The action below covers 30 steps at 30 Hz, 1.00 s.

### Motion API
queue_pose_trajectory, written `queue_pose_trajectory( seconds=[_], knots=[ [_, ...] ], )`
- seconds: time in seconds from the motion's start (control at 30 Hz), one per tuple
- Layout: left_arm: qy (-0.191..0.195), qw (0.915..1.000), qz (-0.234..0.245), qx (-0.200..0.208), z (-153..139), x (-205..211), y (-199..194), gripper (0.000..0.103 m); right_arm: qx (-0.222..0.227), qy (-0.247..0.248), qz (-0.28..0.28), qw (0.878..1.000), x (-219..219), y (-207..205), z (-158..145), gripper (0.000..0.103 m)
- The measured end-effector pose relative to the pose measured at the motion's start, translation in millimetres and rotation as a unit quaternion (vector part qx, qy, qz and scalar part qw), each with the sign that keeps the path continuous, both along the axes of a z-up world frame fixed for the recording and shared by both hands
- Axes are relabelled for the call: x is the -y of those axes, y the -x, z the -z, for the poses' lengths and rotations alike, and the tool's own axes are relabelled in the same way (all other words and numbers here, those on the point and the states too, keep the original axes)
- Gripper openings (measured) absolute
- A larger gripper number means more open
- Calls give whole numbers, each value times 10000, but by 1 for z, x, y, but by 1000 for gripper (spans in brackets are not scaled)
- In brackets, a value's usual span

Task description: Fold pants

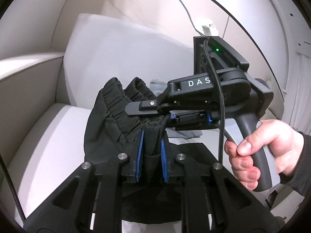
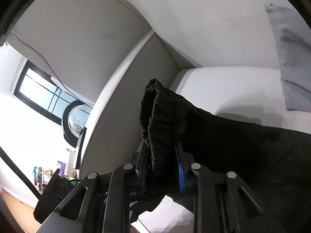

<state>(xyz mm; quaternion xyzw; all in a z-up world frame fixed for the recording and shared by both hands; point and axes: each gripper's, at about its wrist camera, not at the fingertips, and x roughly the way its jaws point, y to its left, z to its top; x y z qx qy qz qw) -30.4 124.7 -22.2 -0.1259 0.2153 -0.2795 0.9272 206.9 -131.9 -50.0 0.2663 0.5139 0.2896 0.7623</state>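
Note:
Black pants [image 1: 108,120] with a gathered elastic waistband hang bunched above a white sofa seat. My left gripper [image 1: 152,136] is shut on the waistband, with black fabric pinched between its blue pads. My right gripper [image 1: 167,116] comes in from the right in the left wrist view and is shut on the same waistband just beyond the left one. In the right wrist view the right gripper [image 2: 161,147] pinches the gathered waistband, and the pants [image 2: 223,136] trail off to the right over the seat.
A white sofa seat cushion [image 1: 48,145] and back cushion [image 1: 120,58] lie behind the pants, with a beige armrest [image 1: 29,73] at left. A grey cloth [image 2: 291,62] lies on the sofa. A blue cable [image 1: 182,3] hangs at the wall.

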Motion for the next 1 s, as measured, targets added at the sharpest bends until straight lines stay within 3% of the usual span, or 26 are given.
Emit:
queue_pose_trajectory(
  seconds=[0.5,1.0],
  knots=[
    [-366,9981,492,-77,-67,60,-13,13,289,-323,395,9983,81,32,-39,23],
    [-795,9932,824,-204,-89,141,-3,13,415,-654,921,9927,163,75,-39,23]
  ],
)
